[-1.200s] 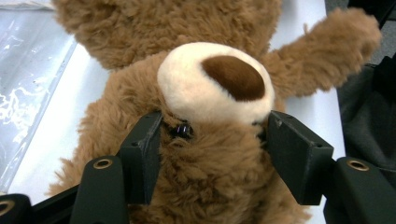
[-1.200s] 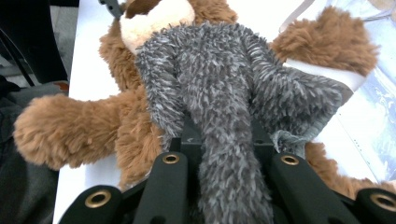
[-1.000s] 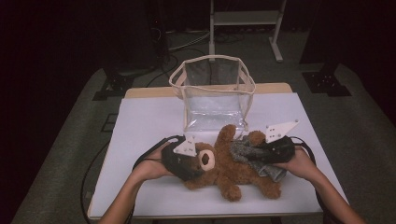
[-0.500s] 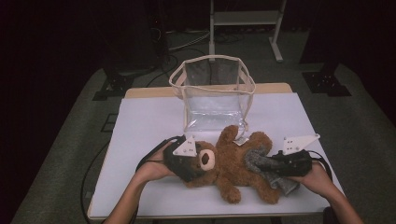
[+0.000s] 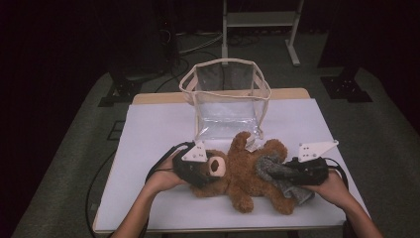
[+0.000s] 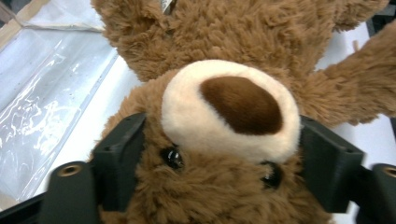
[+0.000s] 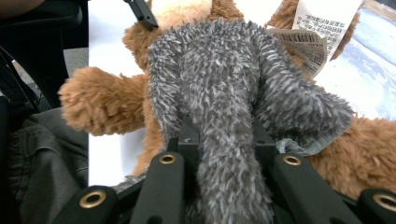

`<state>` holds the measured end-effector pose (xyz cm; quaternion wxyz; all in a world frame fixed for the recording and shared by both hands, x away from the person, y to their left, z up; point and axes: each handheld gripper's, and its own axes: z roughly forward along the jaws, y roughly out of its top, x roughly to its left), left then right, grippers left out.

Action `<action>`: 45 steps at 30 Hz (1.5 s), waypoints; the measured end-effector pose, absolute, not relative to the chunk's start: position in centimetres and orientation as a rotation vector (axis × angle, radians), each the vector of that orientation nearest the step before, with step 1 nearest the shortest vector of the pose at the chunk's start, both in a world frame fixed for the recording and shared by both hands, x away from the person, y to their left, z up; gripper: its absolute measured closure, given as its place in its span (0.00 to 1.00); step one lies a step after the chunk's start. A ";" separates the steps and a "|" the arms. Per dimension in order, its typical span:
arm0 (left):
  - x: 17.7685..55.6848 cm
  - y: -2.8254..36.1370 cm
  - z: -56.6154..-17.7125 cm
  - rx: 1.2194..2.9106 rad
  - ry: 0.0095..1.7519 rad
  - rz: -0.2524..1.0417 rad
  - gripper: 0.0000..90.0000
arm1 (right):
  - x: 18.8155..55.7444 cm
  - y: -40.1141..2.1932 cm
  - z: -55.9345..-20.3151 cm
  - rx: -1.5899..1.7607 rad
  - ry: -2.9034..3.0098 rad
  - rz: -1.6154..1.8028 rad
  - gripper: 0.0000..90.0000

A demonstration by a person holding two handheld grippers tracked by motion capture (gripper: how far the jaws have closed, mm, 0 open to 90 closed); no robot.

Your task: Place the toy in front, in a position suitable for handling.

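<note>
Now the right gripper point(image 5: 277, 172) sits farther out toward the tabletop's point(image 5: 148, 134) right edge than a second ago, and the grey fuzzy cloth point(image 5: 277, 173) has come with it, dragged off the teddy bear's point(image 5: 242, 173) belly toward its leg. Its jaws are clenched on a bunched fold of that cloth, as the right gripper view shows. The left gripper point(image 5: 210, 171) has stayed put at the bear's head; its jaws have just been closing again after a brief widening, and the left gripper view has them hugging the head on both sides, pads pressed into the fur beside the cream muzzle point(image 6: 231, 109).

I read this as the garment being pulled off while the head is pinned; the cloth is partly free but overlaps the bear's lower body.

The bear lies on its back across the near middle of the tabletop, just in front of the clear plastic bag point(image 5: 225, 99). Its plush is long, tan and springy, with glossy bead eyes and a dark brown nose patch. The cloth is shaggy, grey-flecked and floppy. A printed paper care label point(image 7: 327, 23) sticks out near it. The bag is a soft-walled open box with cream piping, crinkled and shiny.
</note>
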<state>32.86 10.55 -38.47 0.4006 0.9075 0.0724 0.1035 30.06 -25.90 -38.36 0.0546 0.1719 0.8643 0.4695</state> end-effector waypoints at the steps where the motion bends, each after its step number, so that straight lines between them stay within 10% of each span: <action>1: 32.8 10.4 -38.4 2.308 0.180 0.264 0.30 | 29.9 -25.9 -38.1 0.514 2.624 1.425 0.80; 16: 32.6 10.5 -38.8 2.290 0.192 0.266 0.28 | 31.9 -15.0 -35.7 0.177 2.752 1.212 0.80; 30: 32.7 11.8 -37.6 2.294 0.194 0.257 0.41 | 30.0 -20.8 -36.1 0.315 2.718 1.271 0.80; 45: 32.9 12.0 -38.0 2.276 0.213 0.256 0.41 | 29.3 -13.5 -37.1 0.088 2.830 1.072 0.81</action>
